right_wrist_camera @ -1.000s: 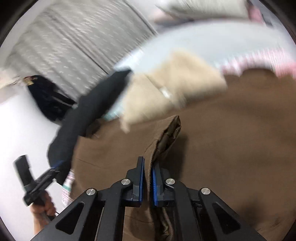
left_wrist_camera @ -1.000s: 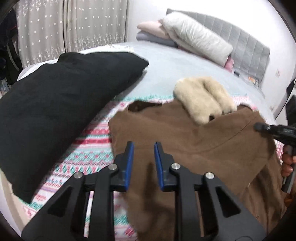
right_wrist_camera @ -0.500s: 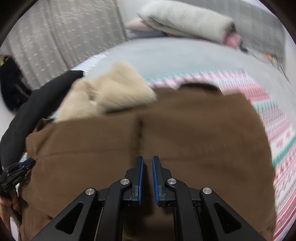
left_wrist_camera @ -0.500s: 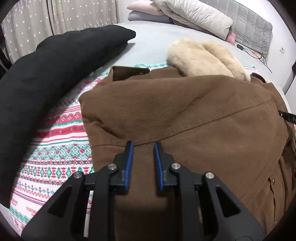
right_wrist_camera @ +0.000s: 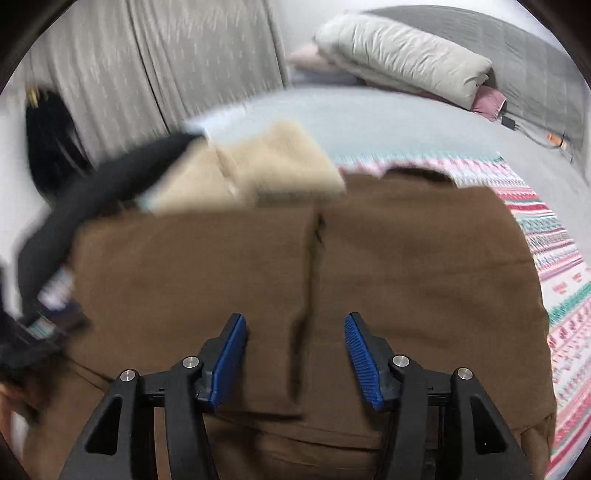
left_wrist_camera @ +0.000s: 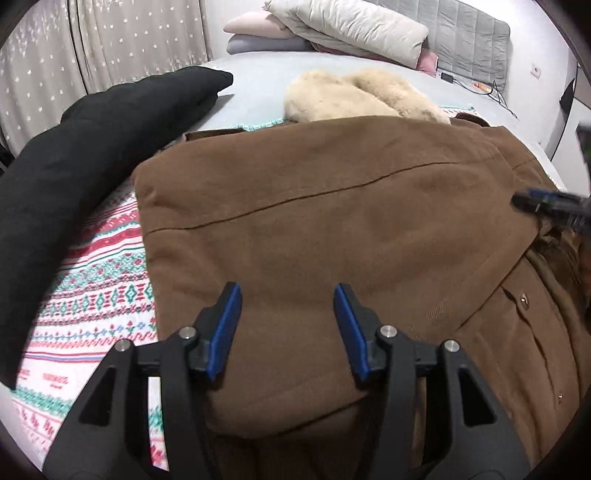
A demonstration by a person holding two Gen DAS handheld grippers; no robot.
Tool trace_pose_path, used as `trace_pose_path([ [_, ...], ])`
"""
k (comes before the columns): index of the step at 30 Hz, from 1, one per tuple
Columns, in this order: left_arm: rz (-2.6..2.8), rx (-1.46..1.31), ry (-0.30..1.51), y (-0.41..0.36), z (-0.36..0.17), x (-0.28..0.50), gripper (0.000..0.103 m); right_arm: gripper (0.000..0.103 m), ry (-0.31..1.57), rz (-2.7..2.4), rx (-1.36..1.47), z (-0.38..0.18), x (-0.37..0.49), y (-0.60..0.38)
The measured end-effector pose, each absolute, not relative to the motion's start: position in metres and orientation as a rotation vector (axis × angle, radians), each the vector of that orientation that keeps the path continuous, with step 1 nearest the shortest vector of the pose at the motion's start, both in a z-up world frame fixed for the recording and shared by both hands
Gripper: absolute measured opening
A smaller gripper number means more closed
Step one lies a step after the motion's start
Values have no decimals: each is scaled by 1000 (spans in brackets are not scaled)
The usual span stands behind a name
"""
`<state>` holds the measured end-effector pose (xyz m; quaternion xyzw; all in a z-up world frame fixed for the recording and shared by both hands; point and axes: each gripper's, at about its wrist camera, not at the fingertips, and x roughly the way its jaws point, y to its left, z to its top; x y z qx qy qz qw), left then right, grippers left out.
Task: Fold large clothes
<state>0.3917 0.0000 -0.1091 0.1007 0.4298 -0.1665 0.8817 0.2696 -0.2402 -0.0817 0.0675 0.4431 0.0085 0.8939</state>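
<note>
A large brown coat (left_wrist_camera: 332,229) with a cream fur hood (left_wrist_camera: 362,96) lies on the bed, its sides folded in over the middle. In the right wrist view the coat (right_wrist_camera: 406,258) shows a seam where two folded flaps meet, with the hood (right_wrist_camera: 258,173) behind. My left gripper (left_wrist_camera: 287,295) is open and empty just above the coat's near left part. My right gripper (right_wrist_camera: 295,325) is open and empty over the seam. The right gripper's tip also shows at the right edge of the left wrist view (left_wrist_camera: 546,206).
A patterned red, green and white blanket (left_wrist_camera: 92,295) lies under the coat on the grey bed (left_wrist_camera: 266,74). A black garment (left_wrist_camera: 92,155) lies to the left. Folded quilts and pillows (left_wrist_camera: 351,29) sit by the grey headboard. Curtains (left_wrist_camera: 110,48) hang at the far left.
Both grippers have opened; the right one let go of the coat's edge it held a second ago. The coat now lies folded flat, and both grippers stand close above it.
</note>
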Motion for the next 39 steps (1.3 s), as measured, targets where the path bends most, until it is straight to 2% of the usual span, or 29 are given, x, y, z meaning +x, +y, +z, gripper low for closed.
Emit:
trace_pose_path([
  [2, -353, 213, 914, 1, -97, 384, 54, 59, 905, 32, 143, -87, 262, -245],
  [4, -368, 224, 905, 4, -83, 370, 59, 62, 896, 21, 173, -77, 250, -251],
  [6, -378, 224, 887, 10, -66, 354, 74, 62, 900, 16, 168, -63, 234, -254],
  [9, -404, 196, 894, 21, -42, 328, 82, 69, 905, -5, 109, -37, 204, -258],
  [12, -420, 150, 956, 32, -21, 308, 83, 79, 902, -21, 84, -12, 160, -267],
  [16, -452, 92, 1027, 49, 6, 274, 84, 84, 911, -1, 118, 17, 106, -279],
  [22, -432, 95, 1047, 73, 33, 223, 86, 85, 952, 63, 217, 36, 31, -299],
  [29, -401, 46, 1079, 113, 44, 172, 87, 85, 1016, 88, 261, 33, -41, -317],
  [39, -264, 119, 908, 167, 133, 119, 88, 85, 1096, 35, 213, 26, -95, -331],
])
